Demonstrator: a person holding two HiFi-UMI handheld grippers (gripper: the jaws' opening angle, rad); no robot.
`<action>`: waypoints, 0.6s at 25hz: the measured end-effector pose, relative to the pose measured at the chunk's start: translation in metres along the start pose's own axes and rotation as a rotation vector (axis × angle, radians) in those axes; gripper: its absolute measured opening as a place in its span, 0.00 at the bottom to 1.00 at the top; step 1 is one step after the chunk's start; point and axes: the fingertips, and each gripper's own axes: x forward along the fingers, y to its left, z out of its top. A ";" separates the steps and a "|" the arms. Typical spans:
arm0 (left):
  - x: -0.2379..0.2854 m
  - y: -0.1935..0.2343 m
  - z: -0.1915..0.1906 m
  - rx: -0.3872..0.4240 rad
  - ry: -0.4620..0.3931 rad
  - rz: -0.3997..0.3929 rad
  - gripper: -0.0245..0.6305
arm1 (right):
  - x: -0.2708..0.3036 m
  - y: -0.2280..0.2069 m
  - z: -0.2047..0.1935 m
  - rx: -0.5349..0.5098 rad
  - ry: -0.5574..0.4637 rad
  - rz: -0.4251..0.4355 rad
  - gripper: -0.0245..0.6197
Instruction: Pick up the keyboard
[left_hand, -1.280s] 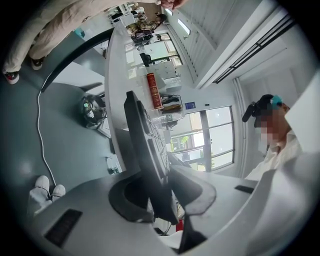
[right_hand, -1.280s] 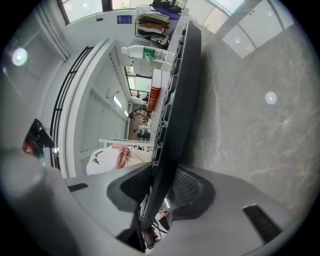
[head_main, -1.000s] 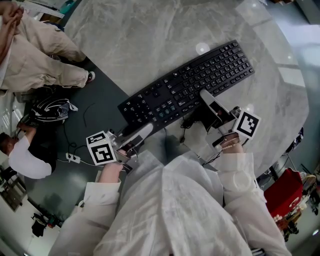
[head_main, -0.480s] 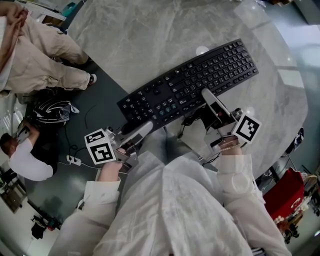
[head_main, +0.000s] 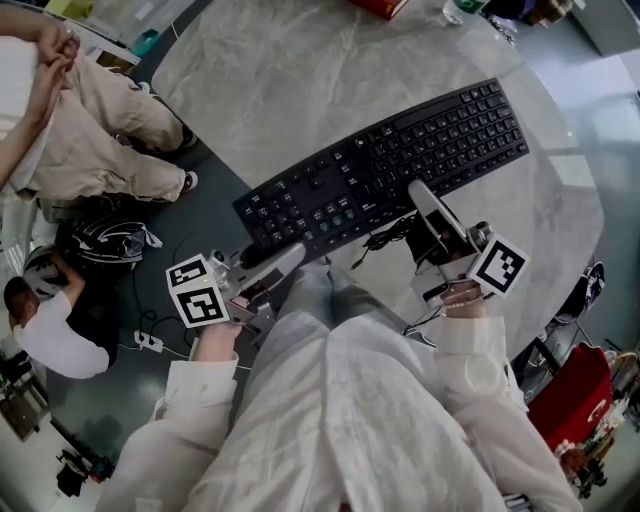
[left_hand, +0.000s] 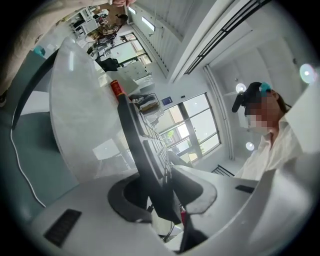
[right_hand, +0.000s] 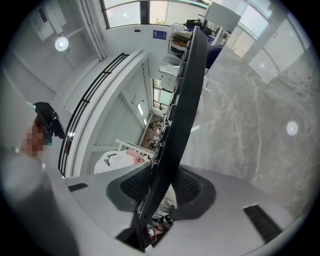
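The black keyboard (head_main: 385, 165) hangs slanted over the marble table (head_main: 300, 80), held at its near edge by both grippers. My left gripper (head_main: 297, 251) is shut on the keyboard's near left part, and my right gripper (head_main: 416, 189) is shut on its near edge right of the middle. In the left gripper view the keyboard (left_hand: 145, 150) runs edge-on between the pads of the left gripper (left_hand: 160, 196). In the right gripper view the keyboard (right_hand: 187, 85) is a thin dark slab clamped in the right gripper (right_hand: 157, 189). Its black cable (head_main: 385, 236) dangles below the near edge.
Two people (head_main: 90, 110) are at the left, beside the table on the dark floor, with a dark bag (head_main: 105, 243) next to them. A red object (head_main: 385, 6) lies at the table's far edge. A red thing (head_main: 580, 385) stands on the floor at the lower right.
The keyboard has drifted a little to the right and away in the head view, with both grippers still on it. Its cable now shows hanging free under the near edge.
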 end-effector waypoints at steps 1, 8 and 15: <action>0.000 0.001 0.000 0.007 -0.003 -0.010 0.23 | 0.000 0.001 0.000 -0.011 -0.004 0.001 0.25; -0.005 -0.013 0.011 0.062 -0.036 -0.060 0.23 | -0.006 0.023 0.004 -0.047 -0.057 0.016 0.25; -0.011 -0.028 0.020 0.097 -0.074 -0.107 0.23 | -0.010 0.047 0.009 -0.101 -0.080 0.029 0.25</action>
